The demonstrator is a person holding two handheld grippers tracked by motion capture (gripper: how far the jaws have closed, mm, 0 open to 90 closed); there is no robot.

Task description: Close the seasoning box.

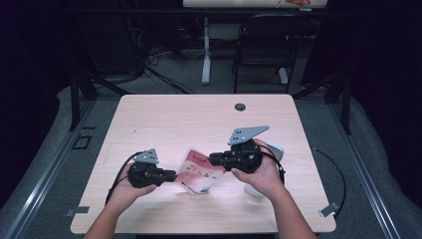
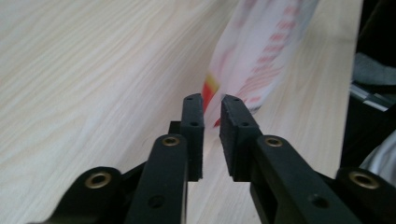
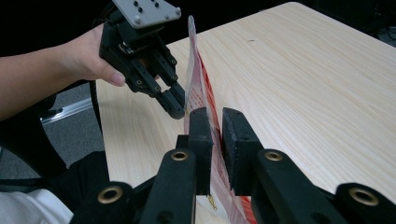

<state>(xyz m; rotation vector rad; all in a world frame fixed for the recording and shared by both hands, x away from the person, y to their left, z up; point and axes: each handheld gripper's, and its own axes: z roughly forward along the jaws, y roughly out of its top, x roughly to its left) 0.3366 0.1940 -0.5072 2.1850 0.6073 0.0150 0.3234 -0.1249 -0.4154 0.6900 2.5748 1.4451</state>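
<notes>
Place: lab / office-type test room, dim, not a home
Tabletop (image 1: 164, 114): pale wood desk w/ round cable grommet (image 1: 240, 107)
Floor: grey carpet, loose black cables (image 1: 159, 74) trailing
Behind: black folding chair (image 1: 263, 45), 2nd desk on white leg (image 1: 206, 50)
Sides: black frame struts (image 1: 79, 84), metal floor rails (image 1: 45, 174)

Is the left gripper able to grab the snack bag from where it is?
Probably yes. The left gripper points straight at the snack bag, whose edge sits just past the slightly parted jaws with nothing between. The right gripper has the bag's other side between its jaws.
</notes>
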